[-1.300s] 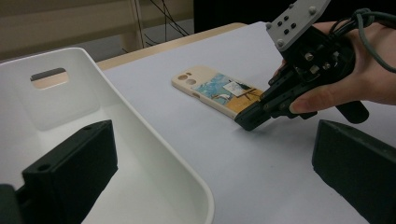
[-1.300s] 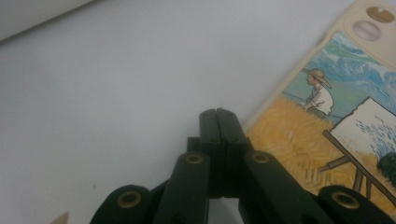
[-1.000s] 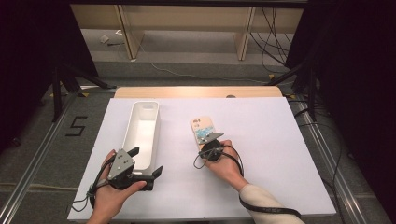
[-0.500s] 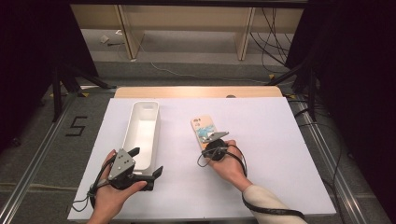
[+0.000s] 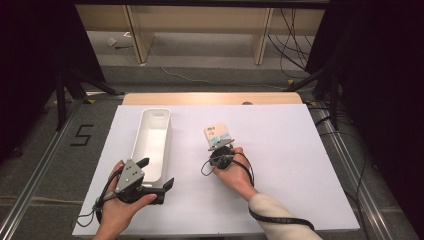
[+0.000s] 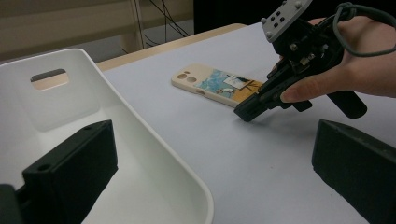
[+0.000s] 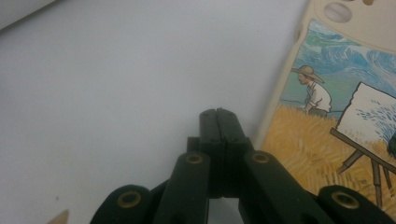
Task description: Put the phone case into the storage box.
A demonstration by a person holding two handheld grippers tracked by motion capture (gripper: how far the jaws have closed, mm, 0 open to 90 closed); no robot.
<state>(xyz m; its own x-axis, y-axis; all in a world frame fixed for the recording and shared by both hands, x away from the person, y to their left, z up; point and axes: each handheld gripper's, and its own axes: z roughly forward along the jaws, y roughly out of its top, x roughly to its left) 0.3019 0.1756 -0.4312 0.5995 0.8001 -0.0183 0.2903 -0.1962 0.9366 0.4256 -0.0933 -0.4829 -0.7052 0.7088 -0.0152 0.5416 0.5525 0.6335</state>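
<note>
A cream phone case [image 5: 218, 134] printed with a painting of a painter in a wheat field lies flat on the white table. My right gripper [image 5: 215, 148] is shut with nothing in it. Its joined tips [image 7: 219, 113] rest low over the table, right beside the long edge of the phone case [image 7: 327, 93] near one end. In the left gripper view, the right gripper [image 6: 245, 113] points at the corner of the phone case [image 6: 219, 84]. My left gripper [image 5: 157, 172] stands open astride the near end of a long white bin [image 5: 152, 140], one jaw above the inside of the bin [image 6: 154, 154].
The white table sheet [image 5: 300, 165] has free room to the right of the phone case. A wooden strip [image 5: 210, 98] runs along the far edge. Metal rails [image 5: 350, 165] flank the table, and cables lie on the floor beyond.
</note>
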